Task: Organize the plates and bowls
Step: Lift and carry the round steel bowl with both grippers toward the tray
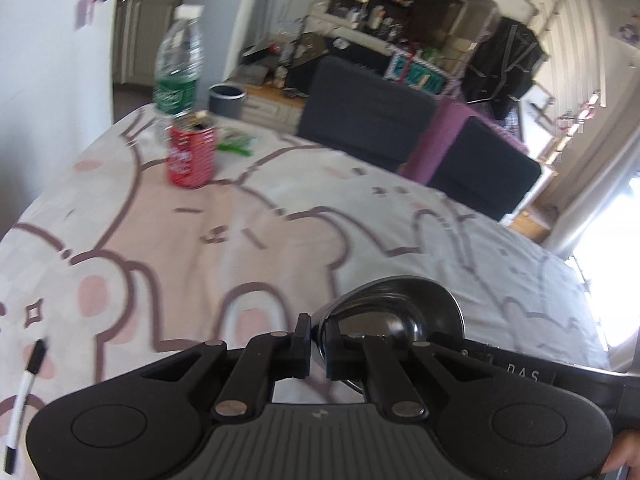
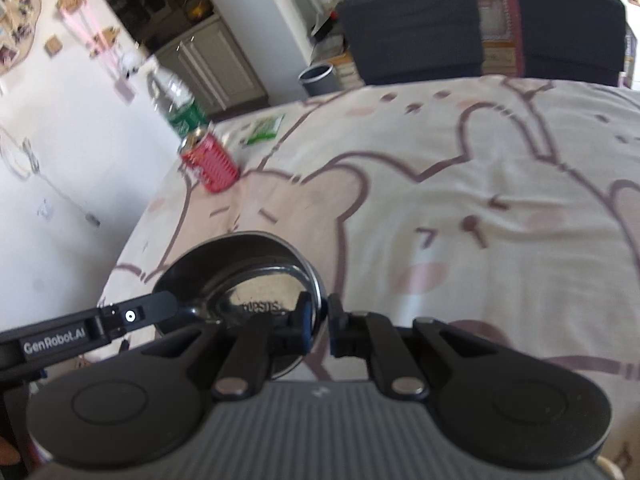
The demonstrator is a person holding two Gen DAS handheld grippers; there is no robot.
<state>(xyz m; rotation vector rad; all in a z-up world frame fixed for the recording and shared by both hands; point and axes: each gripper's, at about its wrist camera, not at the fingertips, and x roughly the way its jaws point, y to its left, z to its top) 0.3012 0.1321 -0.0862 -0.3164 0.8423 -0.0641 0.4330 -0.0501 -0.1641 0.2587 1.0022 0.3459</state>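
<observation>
A shiny steel bowl (image 1: 394, 308) hangs a little above the cartoon-print tablecloth (image 1: 240, 240), held from two sides. My left gripper (image 1: 318, 346) is shut on the bowl's near-left rim, one pad inside and one outside. In the right wrist view the same bowl (image 2: 240, 272) sits left of centre, and my right gripper (image 2: 322, 330) is shut on its right rim. The left gripper (image 2: 160, 306) shows there too, pinching the opposite edge. The right gripper's body (image 1: 520, 376) enters the left wrist view from the right. No plates are in view.
A red can (image 1: 192, 152) and a water bottle (image 1: 178, 60) stand at the table's far left corner, a green packet (image 1: 236, 144) beside them. A pen (image 1: 24, 392) lies near the left edge. Two dark chairs (image 1: 360, 108) stand behind the table, with a grey bin (image 1: 226, 100) on the floor.
</observation>
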